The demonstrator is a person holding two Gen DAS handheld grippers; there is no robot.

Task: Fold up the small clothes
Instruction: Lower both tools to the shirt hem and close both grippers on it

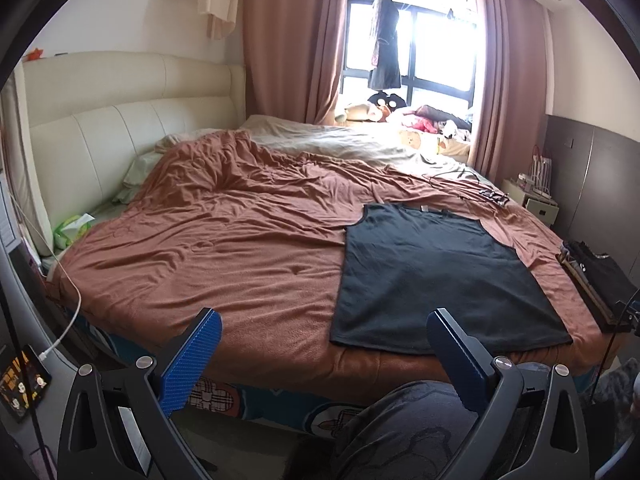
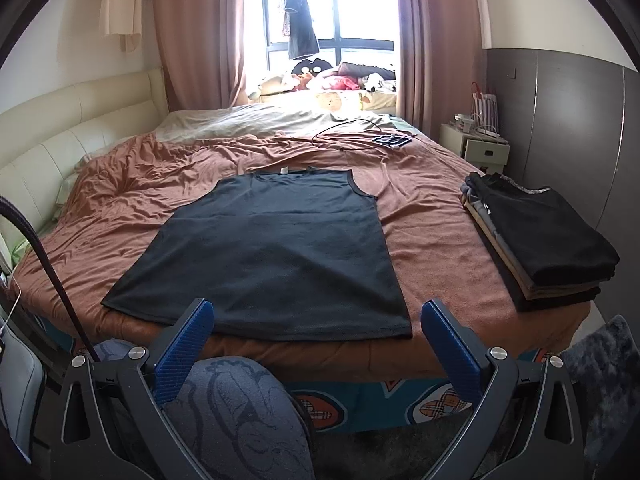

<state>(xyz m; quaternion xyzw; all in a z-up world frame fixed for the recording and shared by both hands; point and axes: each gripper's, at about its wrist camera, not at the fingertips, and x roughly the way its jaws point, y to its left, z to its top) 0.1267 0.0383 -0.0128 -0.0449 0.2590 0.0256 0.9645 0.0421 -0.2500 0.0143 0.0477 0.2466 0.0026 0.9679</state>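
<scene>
Both my claws hang open and empty at the bed's edge.

My left gripper (image 1: pixel 324 340) and right gripper (image 2: pixel 316 330) face a black sleeveless top (image 2: pixel 272 252), spread flat on the brown blanket (image 2: pixel 432 240) for folding; finished folded clothes (image 2: pixel 544 236) sit stacked aside.

Black tank top (image 2: pixel 272 248) on rust-brown blanket (image 2: pixel 432 240); blue ribbed claw pads (image 2: pixel 182 350); pink curtains (image 2: pixel 192 32).

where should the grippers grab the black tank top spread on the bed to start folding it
Probably the two hem corners of the black tank top: it lies flat, hem along the near bed edge. The left gripper and right gripper, both open and empty, could come in low from the near side, each pinching its own corner.
</scene>
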